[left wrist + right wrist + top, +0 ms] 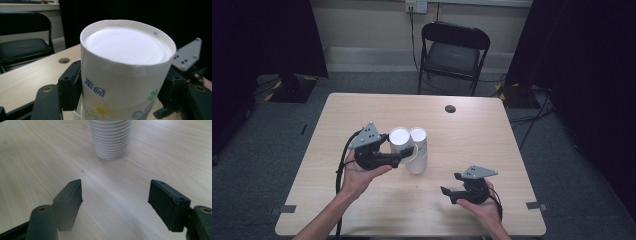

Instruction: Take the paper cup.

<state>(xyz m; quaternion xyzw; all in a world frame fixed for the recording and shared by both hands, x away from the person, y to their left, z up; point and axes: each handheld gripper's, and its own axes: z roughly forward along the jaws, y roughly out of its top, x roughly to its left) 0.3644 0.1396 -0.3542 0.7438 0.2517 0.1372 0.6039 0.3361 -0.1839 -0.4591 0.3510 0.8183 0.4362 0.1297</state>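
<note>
left gripper [404,156]: jaws clamped on paper cup [125,75] | right gripper [449,189]: jaws apart, facing cup stack [111,138]

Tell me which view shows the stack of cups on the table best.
The right gripper view: the stack of cups shows its nested rims clearly, though its top is cut off. The high view shows it small, from above. In the left gripper view, the held cup hides it.

A matt white paper cup [125,75], printed with flowers, is sitting between matt black plastic claw pads [71,87]. The pale wood-grain bench [37,157] is showing a smooth finish beside ribbed stacked cups [111,140].
</note>
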